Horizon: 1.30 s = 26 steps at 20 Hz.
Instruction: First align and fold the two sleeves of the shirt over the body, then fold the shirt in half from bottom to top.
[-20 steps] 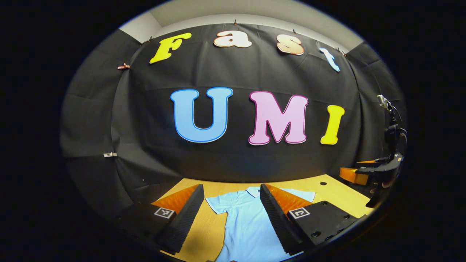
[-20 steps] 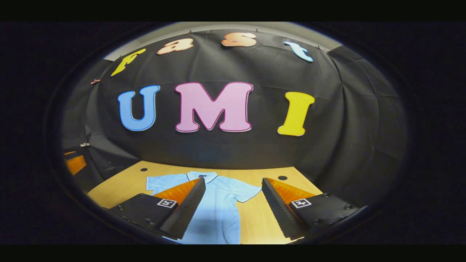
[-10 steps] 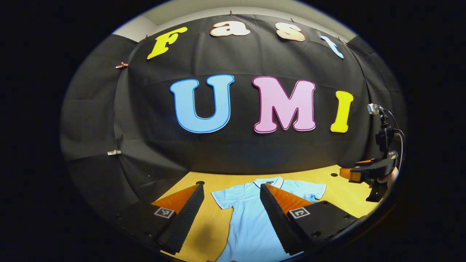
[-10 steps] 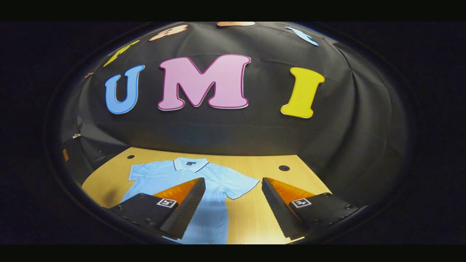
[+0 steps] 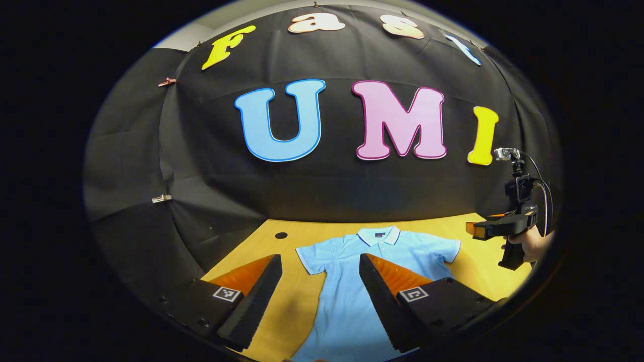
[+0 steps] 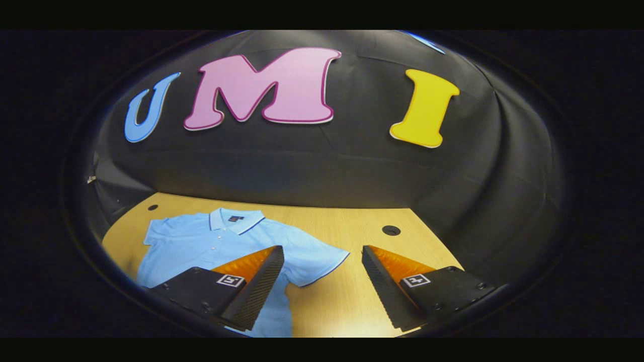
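Left gripper (image 5: 320,274) wide open, holding nothing, above flat shirt (image 5: 352,301); right gripper (image 6: 323,266) likewise, over table (image 6: 347,301).

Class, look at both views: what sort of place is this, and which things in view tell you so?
Probably a staged recording booth, not a home: black cloth wall behind, a bare wooden table with one light blue polo shirt laid flat, and hand-held tongs carrying a camera.

Even overhead light brightens the pale wooden table (image 6: 347,221) while strong fisheye bending curves, dims and softens both views' edges.
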Motion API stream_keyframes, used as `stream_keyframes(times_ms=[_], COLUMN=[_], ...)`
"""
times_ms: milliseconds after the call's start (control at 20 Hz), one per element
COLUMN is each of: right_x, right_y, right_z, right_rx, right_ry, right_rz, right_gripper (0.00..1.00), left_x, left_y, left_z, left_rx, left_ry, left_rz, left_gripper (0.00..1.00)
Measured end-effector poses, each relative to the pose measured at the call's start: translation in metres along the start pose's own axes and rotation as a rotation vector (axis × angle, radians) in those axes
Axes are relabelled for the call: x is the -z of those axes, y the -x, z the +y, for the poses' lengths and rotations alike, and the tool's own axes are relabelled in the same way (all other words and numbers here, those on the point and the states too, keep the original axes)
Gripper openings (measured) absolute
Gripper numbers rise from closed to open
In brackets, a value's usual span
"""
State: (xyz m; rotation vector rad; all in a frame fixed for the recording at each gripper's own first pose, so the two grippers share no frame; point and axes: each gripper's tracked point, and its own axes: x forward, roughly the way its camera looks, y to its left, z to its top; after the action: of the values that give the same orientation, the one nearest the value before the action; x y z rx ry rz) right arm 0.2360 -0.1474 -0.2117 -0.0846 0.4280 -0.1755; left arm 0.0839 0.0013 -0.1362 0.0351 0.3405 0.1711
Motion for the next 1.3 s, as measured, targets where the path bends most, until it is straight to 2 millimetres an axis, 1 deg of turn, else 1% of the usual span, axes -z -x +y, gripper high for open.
stream_keyframes(times_ms=[150, 300, 400, 500, 600, 700, 850, 900, 950, 1050, 1100, 1150, 1200, 1250, 1300], right_x=[0.010, 0.020, 0.030, 0.034, 0.042, 0.054, 0.074, 0.082, 0.090, 0.103, 0.100, 0.102, 0.102, 0.101, 0.101], right_y=[-0.032, -0.060, -0.081, -0.102, -0.118, -0.132, -0.146, -0.149, -0.150, -0.154, -0.156, -0.158, -0.159, -0.156, -0.161], right_z=[-0.010, -0.021, -0.026, -0.033, -0.032, -0.031, -0.029, -0.030, -0.033, -0.029, -0.027, -0.030, -0.028, -0.027, -0.028], right_rx=[0.028, 0.043, 0.042, 0.048, 0.036, 0.029, 0.023, 0.024, 0.038, 0.025, 0.017, 0.015, 0.000, -0.006, -0.012], right_ry=[-0.020, -0.030, -0.020, 0.004, -0.008, -0.022, -0.034, -0.039, -0.048, -0.089, -0.112, -0.118, -0.132, -0.146, -0.141], right_rz=[0.034, 0.062, 0.094, 0.106, 0.137, 0.172, 0.225, 0.251, 0.281, 0.318, 0.305, 0.306, 0.308, 0.310, 0.302], right_gripper=[0.97, 0.97, 0.97, 0.97, 0.95, 0.97, 0.97, 0.95, 0.97, 0.97, 0.97, 0.94, 0.94, 0.97, 0.96], left_x=[0.010, 0.017, 0.023, 0.027, 0.033, 0.035, 0.037, 0.037, 0.037, 0.042, 0.044, 0.049, 0.050, 0.052, 0.051], left_y=[-0.008, -0.012, -0.015, -0.019, -0.022, -0.025, -0.030, -0.030, -0.030, -0.030, -0.029, -0.029, -0.029, -0.028, -0.027], left_z=[0.002, 0.006, 0.009, 0.012, 0.012, 0.013, 0.010, 0.009, 0.008, 0.003, -0.001, -0.006, -0.010, -0.012, -0.013], left_rx=[-0.015, -0.032, -0.047, -0.053, -0.052, -0.054, -0.053, -0.050, -0.048, -0.038, -0.033, -0.029, -0.025, -0.022, -0.020], left_ry=[0.014, 0.012, 0.012, 0.014, 0.009, 0.004, 0.008, 0.011, 0.013, 0.025, 0.028, 0.029, 0.031, 0.032, 0.033], left_rz=[0.036, 0.061, 0.080, 0.098, 0.119, 0.127, 0.135, 0.137, 0.139, 0.154, 0.158, 0.160, 0.162, 0.164, 0.167], left_gripper=[0.98, 0.99, 0.98, 0.98, 0.99, 0.99, 0.99, 0.98, 0.99, 0.98, 0.99, 0.98, 0.99, 0.98, 0.99])
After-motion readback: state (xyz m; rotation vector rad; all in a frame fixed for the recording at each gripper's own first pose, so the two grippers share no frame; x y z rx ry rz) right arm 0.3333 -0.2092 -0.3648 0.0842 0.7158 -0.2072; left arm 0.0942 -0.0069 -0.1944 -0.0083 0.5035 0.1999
